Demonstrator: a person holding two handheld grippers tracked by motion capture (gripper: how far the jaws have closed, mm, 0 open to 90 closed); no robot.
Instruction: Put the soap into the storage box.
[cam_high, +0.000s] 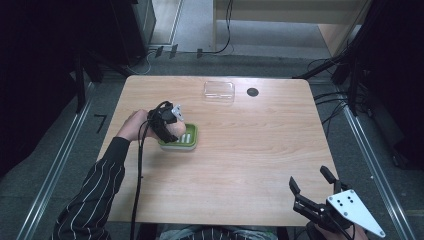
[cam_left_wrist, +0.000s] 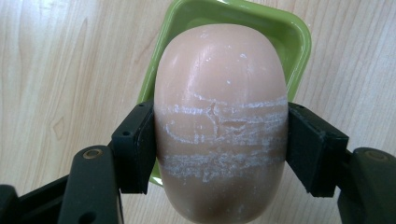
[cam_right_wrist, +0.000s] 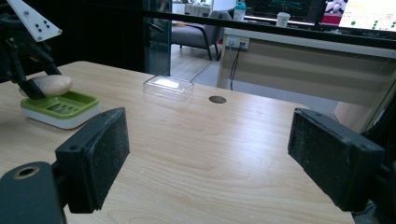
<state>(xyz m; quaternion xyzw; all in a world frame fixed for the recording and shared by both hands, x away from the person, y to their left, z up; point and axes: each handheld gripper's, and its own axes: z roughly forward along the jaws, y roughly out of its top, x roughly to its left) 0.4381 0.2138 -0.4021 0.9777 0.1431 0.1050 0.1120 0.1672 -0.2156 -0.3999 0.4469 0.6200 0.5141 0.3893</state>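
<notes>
A pale pink bar of soap (cam_left_wrist: 219, 121), scratched white across its middle, sits clamped between the two black pads of my left gripper (cam_left_wrist: 219, 149), which is shut on it. The soap hangs just over a green soap dish (cam_left_wrist: 299, 42) with a white base. From above, the left gripper (cam_high: 172, 127) is over the left end of the dish (cam_high: 187, 137), left of the table's middle. In the right gripper view the soap (cam_right_wrist: 49, 85) hovers above the dish (cam_right_wrist: 70, 105). My right gripper (cam_high: 311, 184) stands open at the table's near right corner, its jaws wide apart (cam_right_wrist: 208, 163) around nothing.
A clear plastic lid (cam_high: 219, 91) lies near the far edge of the wooden table (cam_high: 250, 155), beside a round black cable hole (cam_high: 252, 92). Dark stands and cables surround the table. A striped sleeve (cam_high: 95, 195) comes in at the lower left.
</notes>
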